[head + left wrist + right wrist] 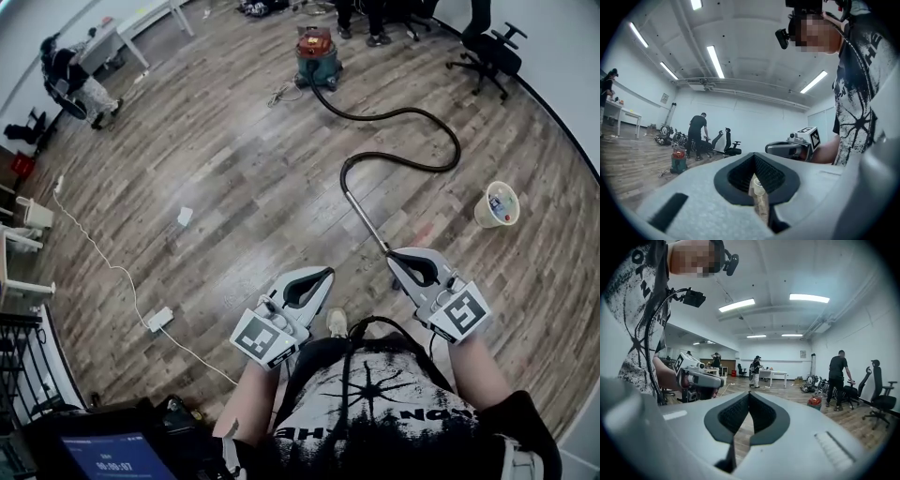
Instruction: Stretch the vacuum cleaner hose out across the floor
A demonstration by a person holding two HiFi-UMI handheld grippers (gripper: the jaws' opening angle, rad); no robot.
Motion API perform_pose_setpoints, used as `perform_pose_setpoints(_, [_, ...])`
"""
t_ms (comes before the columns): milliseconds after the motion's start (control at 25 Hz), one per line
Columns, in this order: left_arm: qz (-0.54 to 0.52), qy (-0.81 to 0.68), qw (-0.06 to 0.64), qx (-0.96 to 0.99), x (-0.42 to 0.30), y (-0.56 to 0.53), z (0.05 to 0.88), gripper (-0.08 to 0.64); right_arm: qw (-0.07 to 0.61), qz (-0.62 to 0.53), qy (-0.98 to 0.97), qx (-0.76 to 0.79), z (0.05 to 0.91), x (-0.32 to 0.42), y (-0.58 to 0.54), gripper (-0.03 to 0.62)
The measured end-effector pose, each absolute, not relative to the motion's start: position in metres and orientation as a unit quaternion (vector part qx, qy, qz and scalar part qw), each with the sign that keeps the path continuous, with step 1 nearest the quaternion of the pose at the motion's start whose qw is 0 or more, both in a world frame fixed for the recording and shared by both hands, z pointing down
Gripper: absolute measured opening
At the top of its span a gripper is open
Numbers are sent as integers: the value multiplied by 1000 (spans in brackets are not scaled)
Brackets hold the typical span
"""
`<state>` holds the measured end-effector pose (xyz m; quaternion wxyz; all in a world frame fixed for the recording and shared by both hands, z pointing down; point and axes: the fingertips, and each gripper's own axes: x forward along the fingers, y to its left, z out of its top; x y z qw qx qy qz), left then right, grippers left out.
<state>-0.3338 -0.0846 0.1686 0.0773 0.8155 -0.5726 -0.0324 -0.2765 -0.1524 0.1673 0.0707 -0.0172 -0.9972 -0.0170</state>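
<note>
A teal vacuum cleaner [317, 54] with a red top stands far across the wooden floor. Its black hose [441, 127] loops right, bends back, and joins a metal wand [364, 217] that ends just in front of me. My right gripper [395, 256] is shut and empty, its tip beside the wand's near end. To its left my left gripper [327, 273] is likewise shut, holding nothing. In the left gripper view the shut left gripper [754, 154] faces the vacuum cleaner [678, 161]. The right gripper [749, 393] shows its pads together, with the vacuum cleaner [814, 402] beyond.
A paper cup [497, 204] stands on the floor right of the hose. A white cable with an adapter [159, 319] runs along the left, near a paper scrap [185, 217]. An office chair [487, 52] is at the back right, a person [70, 80] and tables at the back left.
</note>
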Motion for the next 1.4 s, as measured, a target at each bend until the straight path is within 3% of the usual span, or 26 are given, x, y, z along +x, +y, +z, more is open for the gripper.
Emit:
perform_pose_setpoints(680, [-42, -517, 102, 849, -372, -164, 186, -2, 90, -6, -995, 33, 179, -320, -227, 6])
perform_pose_setpoints(1400, [-25, -545, 98, 832, -412, -397, 175, -2, 64, 17, -998, -11, 185, -369, -452, 6])
